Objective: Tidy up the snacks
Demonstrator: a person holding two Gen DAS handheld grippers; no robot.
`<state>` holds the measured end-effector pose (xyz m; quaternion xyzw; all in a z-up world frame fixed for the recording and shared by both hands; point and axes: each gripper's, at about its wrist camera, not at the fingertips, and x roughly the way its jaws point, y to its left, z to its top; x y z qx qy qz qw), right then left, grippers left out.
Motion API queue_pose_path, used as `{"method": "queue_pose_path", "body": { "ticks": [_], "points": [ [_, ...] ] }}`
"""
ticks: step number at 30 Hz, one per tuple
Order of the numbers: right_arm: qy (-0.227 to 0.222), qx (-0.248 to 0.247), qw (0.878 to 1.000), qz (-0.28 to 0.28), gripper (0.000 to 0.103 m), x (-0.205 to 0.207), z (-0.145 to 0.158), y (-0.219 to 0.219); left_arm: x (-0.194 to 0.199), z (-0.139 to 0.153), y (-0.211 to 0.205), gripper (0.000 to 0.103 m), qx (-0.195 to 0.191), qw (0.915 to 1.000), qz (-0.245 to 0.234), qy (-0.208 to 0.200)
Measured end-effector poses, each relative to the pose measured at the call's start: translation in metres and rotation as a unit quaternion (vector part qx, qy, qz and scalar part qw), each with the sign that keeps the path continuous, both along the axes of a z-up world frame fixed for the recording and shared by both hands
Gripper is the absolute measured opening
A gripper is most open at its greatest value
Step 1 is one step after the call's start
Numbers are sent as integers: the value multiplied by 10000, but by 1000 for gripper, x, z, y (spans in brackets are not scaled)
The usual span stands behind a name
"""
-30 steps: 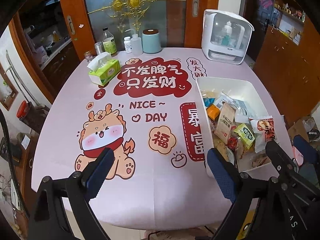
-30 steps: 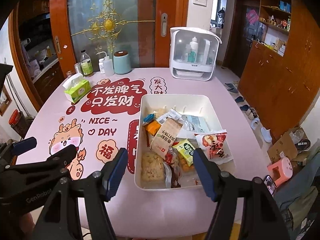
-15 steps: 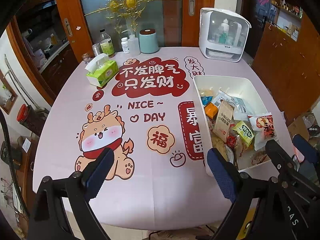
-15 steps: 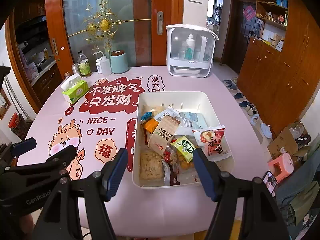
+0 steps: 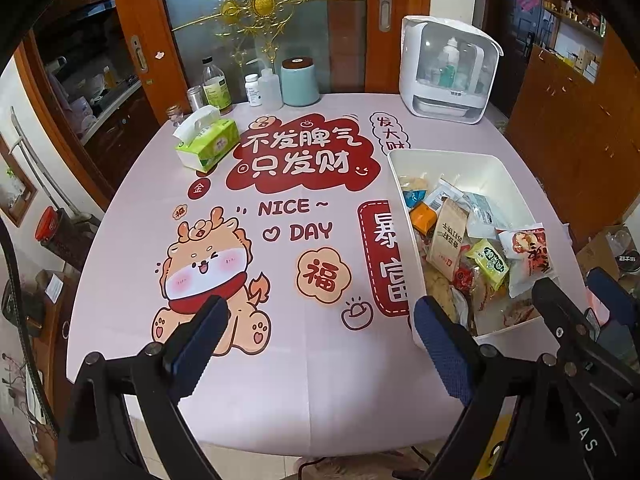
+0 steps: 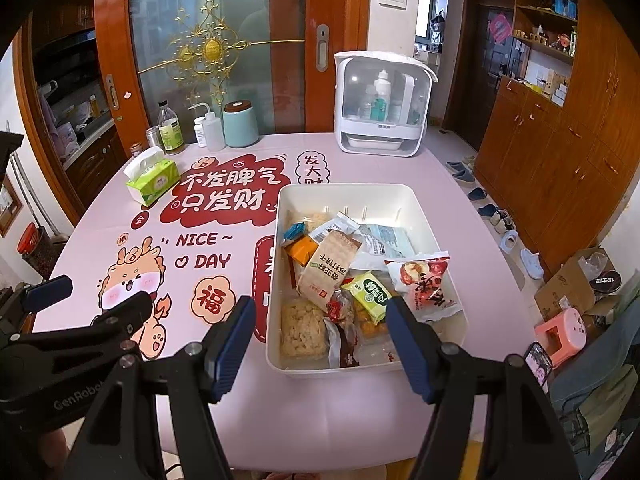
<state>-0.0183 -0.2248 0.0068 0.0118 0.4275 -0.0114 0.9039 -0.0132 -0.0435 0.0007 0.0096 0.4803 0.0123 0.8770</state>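
A white bin [image 6: 344, 191] sits on the right half of the pink printed tablecloth [image 6: 224, 240] and holds several snack packets. Among them are a brown cracker packet [image 6: 328, 268], a green packet [image 6: 370, 294], a red-and-white packet [image 6: 424, 284], an orange packet [image 6: 302, 250] and a pale rice-cake block [image 6: 302, 332]. My right gripper [image 6: 320, 308] hangs open above the bin's near end, with nothing between its blue pads. My left gripper [image 5: 320, 312] is open and empty over the cloth, left of the bin [image 5: 452, 164]. Each gripper shows in the other's view: left gripper [image 6: 100, 292], right gripper [image 5: 572, 280].
At the back of the table stand a green tissue box [image 5: 206, 144], bottles [image 5: 216, 88], a teal canister [image 5: 299, 82] and a white lidded cabinet [image 5: 448, 72]. The near table edge [image 6: 320, 456] lies just below the grippers. On the floor to the right are a cardboard box [image 6: 576, 284] and a pink stool [image 6: 560, 332].
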Motion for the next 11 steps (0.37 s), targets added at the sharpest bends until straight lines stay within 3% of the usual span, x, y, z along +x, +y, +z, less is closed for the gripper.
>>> {"method": "queue_pose_path", "body": {
  "ticks": [11],
  "points": [
    [-19, 2, 10000, -8, 68, -2, 4, -3, 0, 0, -2, 93, -1, 10000, 11, 8]
  ]
}}
